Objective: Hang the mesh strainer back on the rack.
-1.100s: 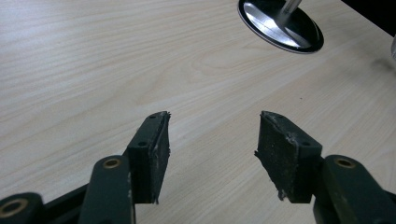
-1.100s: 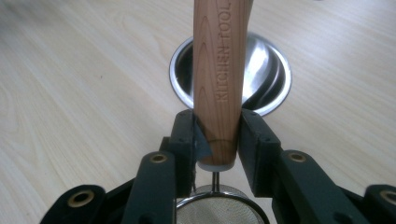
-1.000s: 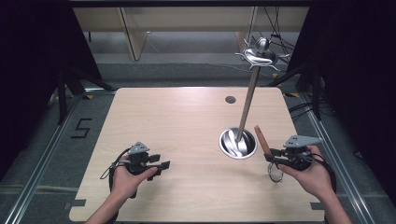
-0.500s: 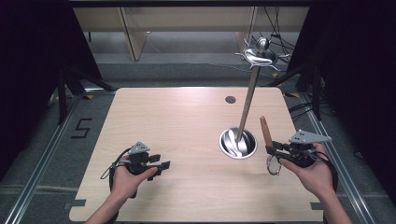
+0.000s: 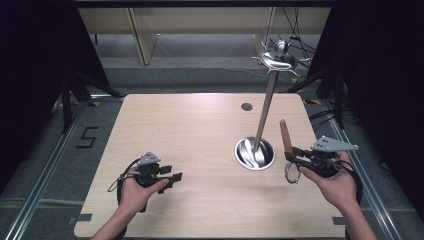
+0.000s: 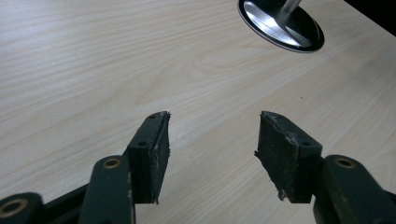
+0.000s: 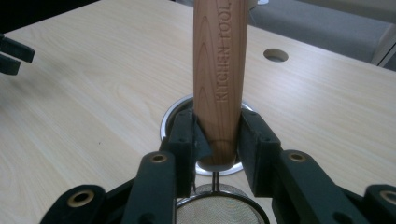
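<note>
My right gripper (image 5: 292, 155) (image 7: 217, 140) is shut on the lower end of a small strainer's wooden handle (image 5: 285, 134) (image 7: 220, 70), which points up and reads "KITCHEN TOOL". The strainer's mesh ring (image 5: 290, 173) (image 7: 215, 212) hangs below the jaws. Just left of it stands a metal hanging rack: a round shiny base (image 5: 255, 153) (image 7: 169, 119), a slanted pole (image 5: 265, 112) and a hooked top (image 5: 279, 59). My left gripper (image 5: 175, 178) (image 6: 212, 135) rests low over the front left of the table, open, with bare wood between its pads.
The pale wooden table (image 5: 190, 130) has a small round cable hole (image 5: 246, 106) (image 7: 275, 55) near its far right edge. Dark curtains flank both sides, and cables lie on the floor behind the rack. The rack's base (image 6: 280, 23) lies ahead of the left gripper.
The right gripper has shifted slightly right and farther up the picture with the strainer, whose handle now stands more upright. The left gripper has stayed put.
</note>
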Demonstrator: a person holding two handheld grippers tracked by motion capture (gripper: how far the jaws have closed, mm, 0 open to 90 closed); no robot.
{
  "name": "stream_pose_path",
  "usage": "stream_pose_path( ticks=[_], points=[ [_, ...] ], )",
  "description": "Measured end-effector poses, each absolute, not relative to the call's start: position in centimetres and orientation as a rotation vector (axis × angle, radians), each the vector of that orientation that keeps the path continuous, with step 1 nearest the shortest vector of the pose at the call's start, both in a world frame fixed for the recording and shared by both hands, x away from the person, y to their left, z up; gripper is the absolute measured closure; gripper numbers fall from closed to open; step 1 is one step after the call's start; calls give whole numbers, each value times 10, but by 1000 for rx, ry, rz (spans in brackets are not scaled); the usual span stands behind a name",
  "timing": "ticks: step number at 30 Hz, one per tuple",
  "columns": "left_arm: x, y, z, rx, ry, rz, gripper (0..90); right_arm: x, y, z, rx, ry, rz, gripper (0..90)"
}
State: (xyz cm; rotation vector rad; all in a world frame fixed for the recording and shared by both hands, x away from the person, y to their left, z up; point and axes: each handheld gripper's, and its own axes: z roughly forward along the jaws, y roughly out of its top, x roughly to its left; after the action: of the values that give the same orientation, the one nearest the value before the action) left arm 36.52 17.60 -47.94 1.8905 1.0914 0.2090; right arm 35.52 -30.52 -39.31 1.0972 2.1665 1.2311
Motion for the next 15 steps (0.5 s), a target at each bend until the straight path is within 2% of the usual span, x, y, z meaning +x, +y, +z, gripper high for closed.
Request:
stream_pose_path(
  ticks=[15],
  points=[
    [365,176,-479,1893,1094,210,428,355,-306,-381,1082,2088,1283,693]
  ],
)
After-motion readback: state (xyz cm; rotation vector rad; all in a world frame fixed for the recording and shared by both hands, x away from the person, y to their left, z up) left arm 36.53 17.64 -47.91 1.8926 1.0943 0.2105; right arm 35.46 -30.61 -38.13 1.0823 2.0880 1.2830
